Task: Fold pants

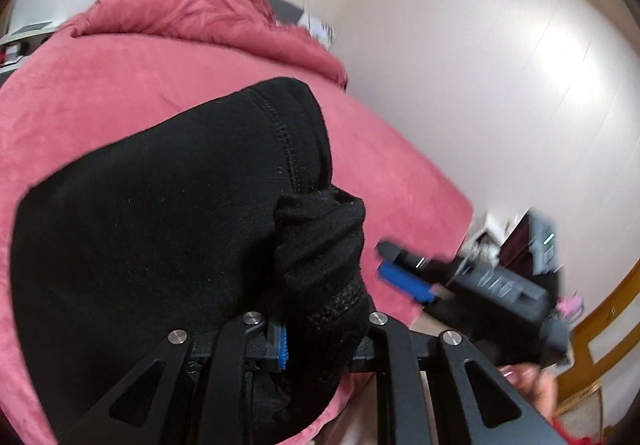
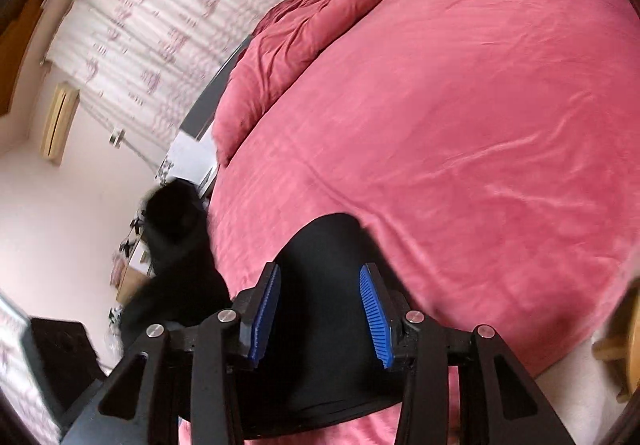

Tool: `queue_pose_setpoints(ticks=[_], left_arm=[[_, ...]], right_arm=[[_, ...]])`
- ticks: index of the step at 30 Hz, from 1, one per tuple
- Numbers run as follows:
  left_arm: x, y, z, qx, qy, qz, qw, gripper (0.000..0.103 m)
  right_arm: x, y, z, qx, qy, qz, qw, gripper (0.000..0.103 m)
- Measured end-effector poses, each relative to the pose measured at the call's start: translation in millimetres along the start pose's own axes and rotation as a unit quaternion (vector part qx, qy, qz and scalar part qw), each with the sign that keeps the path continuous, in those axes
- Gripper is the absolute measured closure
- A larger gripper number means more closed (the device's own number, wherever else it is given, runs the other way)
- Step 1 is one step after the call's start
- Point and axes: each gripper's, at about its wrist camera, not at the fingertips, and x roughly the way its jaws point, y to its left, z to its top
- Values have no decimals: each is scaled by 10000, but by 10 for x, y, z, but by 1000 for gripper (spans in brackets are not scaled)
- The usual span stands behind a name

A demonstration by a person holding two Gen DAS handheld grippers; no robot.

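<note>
The black pants lie on the pink bed cover, seam up. My left gripper is shut on a bunched fold of them, which bulges up between its blue pads. My right gripper shows blurred at the right of the left wrist view, held by a hand. In the right wrist view the right gripper stands open above a flat part of the pants, and its blue pads touch nothing. Another part of the pants rises blurred beyond the bed's left edge.
A crumpled pink duvet is heaped at the bed's far end near a dark headboard. Patterned curtains hang behind it. Pale floor runs beside the bed. Wooden furniture stands at the right edge.
</note>
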Motion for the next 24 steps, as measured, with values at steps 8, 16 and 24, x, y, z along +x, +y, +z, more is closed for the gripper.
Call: queue_pose_setpoints(ticks=[8, 16, 24], left_arm=[[615, -237, -305, 740, 736, 569, 9929, 78], [446, -463, -509, 1077, 768, -102, 9912, 51], [-385, -11, -569, 666, 67, 14, 9978, 51]], right_arm=[[86, -137, 49, 134, 44, -83, 9999, 60], [116, -86, -34, -23, 116, -171, 9998, 60], [185, 171, -99, -531, 206, -166, 9982, 57]])
